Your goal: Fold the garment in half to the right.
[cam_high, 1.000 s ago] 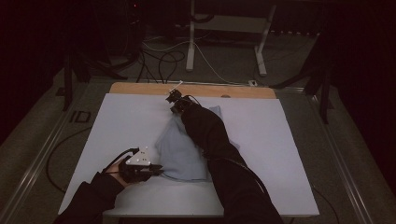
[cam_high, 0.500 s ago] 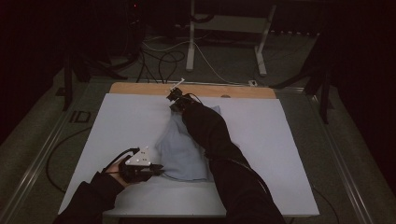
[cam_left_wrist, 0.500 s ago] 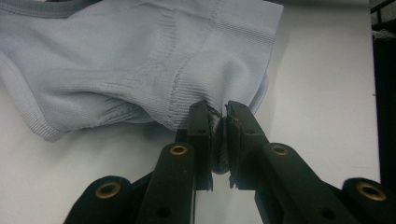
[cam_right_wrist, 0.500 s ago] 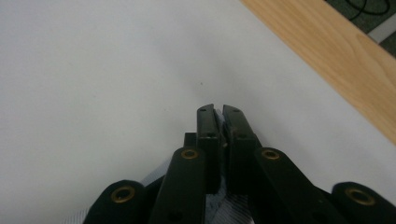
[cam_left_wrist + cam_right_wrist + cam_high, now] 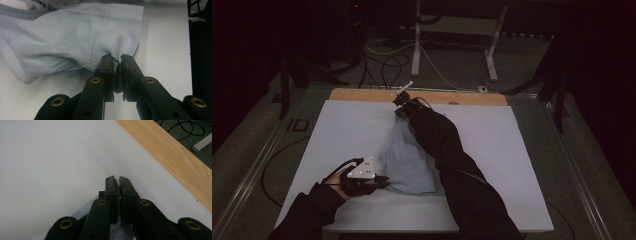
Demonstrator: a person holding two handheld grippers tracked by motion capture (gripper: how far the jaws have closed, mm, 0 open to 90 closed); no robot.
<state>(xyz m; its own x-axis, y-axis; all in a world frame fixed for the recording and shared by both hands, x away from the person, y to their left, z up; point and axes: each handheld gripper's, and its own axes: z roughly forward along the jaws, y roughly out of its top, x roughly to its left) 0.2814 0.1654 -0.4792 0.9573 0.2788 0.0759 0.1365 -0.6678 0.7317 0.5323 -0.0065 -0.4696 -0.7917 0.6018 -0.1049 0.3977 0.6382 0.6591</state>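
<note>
Garment [image 5: 62,42]: pale blue ribbed knit cloth, matt. Surface [image 5: 50,157]: smooth matt white; far edge strip [image 5: 172,157] light grained wood.

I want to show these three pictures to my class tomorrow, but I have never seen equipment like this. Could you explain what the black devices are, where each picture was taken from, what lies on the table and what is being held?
No robot is at work here: a person holds a hand-held two-jaw tool in each hand. The high view looks down on the table, which has a white top with a wooden strip along its far edge. The person's dark-sleeved arms come in from the bottom. The left tool is near the front, the right tool near the far edge.

The other two pictures come from small cameras riding on the tools, looking along their black jaws.

On the table lies a pale blue knitted garment. The left tool is shut on one bunched edge of it, the right tool on another, so the garment stretches between them.
</note>
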